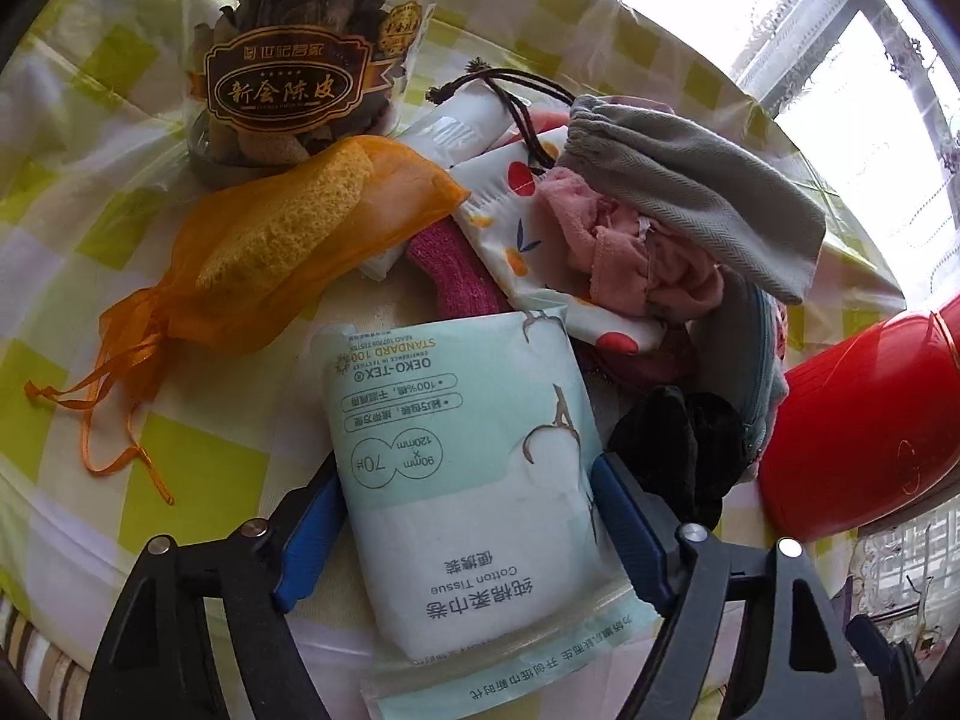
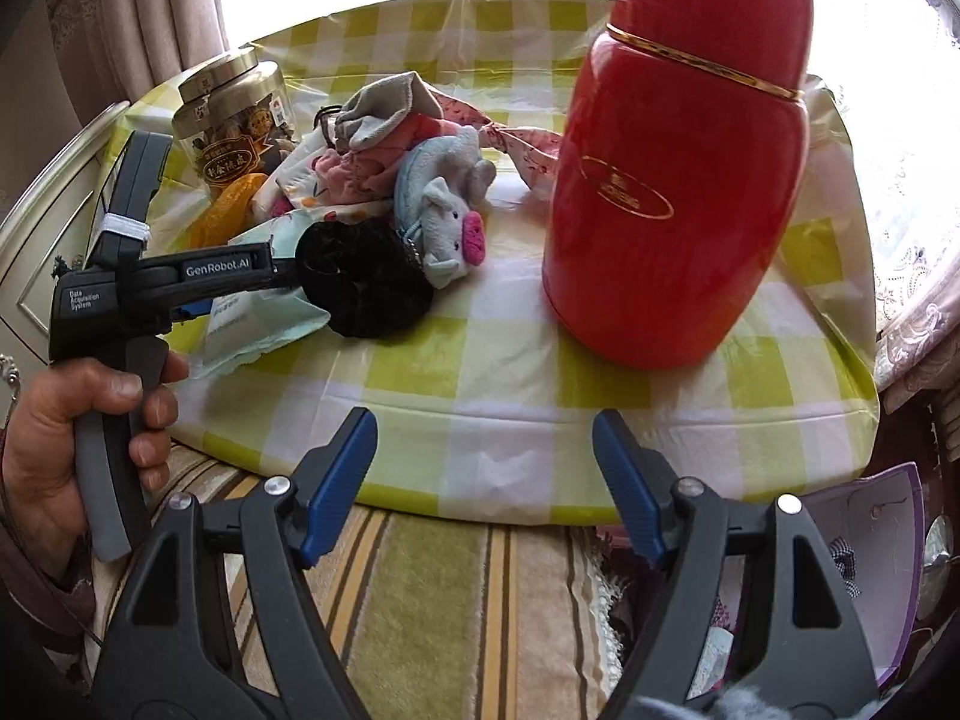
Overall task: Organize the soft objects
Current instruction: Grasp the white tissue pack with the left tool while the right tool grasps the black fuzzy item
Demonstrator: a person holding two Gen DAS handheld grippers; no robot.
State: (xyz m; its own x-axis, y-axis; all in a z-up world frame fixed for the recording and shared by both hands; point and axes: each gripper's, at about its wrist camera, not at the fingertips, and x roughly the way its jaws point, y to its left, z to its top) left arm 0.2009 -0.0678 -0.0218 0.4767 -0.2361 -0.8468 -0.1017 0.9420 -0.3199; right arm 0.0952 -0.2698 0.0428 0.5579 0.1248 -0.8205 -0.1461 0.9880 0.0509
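Note:
A pale green cotton tissue pack (image 1: pixel 468 450) lies flat on the checked tablecloth, at the near side of a heap of soft things. My left gripper (image 1: pixel 468 471) straddles it, with a blue pad against each long side, so it is shut on the pack. The right wrist view shows the pack (image 2: pixel 264 324) under that gripper (image 2: pixel 180 276), which a hand (image 2: pixel 54 420) holds. The heap holds an orange mesh bag (image 1: pixel 288 228) with a sponge, a fruit-print pouch (image 1: pixel 522 228), pink cloth (image 1: pixel 630 252), a grey pouch (image 1: pixel 690 180), a black scrunchie (image 2: pixel 366 282) and a grey pig plush (image 2: pixel 450 228). My right gripper (image 2: pixel 486 462) is open and empty over the table's front edge.
A tall red thermos (image 2: pixel 678 180) stands on the table's right side, close to the heap. A clear jar (image 1: pixel 294 72) of dried peel stands behind the orange bag. The yellow-checked tablecloth (image 2: pixel 480 372) is bare in front. A striped cushion (image 2: pixel 450 600) lies below the table edge.

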